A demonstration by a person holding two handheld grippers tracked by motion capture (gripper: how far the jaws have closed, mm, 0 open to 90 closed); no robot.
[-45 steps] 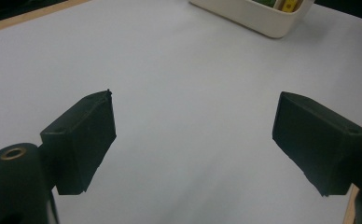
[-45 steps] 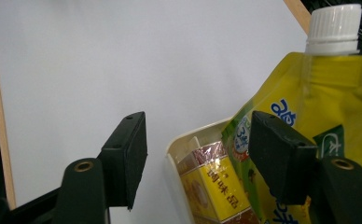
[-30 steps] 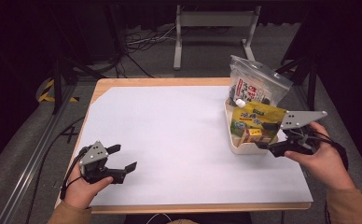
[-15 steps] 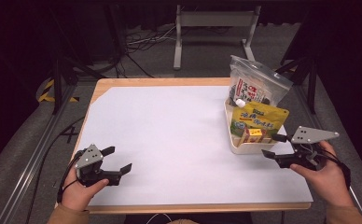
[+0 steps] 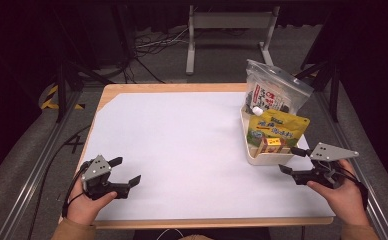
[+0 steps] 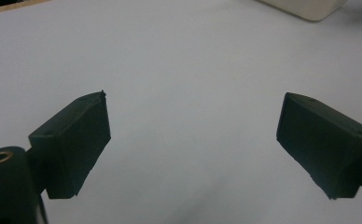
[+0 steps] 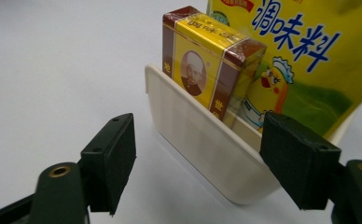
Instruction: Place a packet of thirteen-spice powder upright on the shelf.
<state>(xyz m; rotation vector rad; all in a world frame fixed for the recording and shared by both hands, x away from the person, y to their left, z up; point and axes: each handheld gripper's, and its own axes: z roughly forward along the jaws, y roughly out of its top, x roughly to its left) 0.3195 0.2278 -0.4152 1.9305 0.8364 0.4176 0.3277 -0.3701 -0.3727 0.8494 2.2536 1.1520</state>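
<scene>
While spread wide, the right hand-held gripper (image 5: 293,160) faces the tray (image 5: 262,158).

My left gripper (image 5: 123,171) is black, topped by a grey three-cornered plate with small dark holes; a black cable loops from it past my wrist; my right gripper (image 5: 293,159) carries the same grey plate and a black cable. Up close, my jaws are matte black wedge-shaped blocks with flat inner faces; brass-ringed screw holes sit in the rounded black knuckles at their bases; my sleeves (image 5: 72,231) are tan.
</scene>
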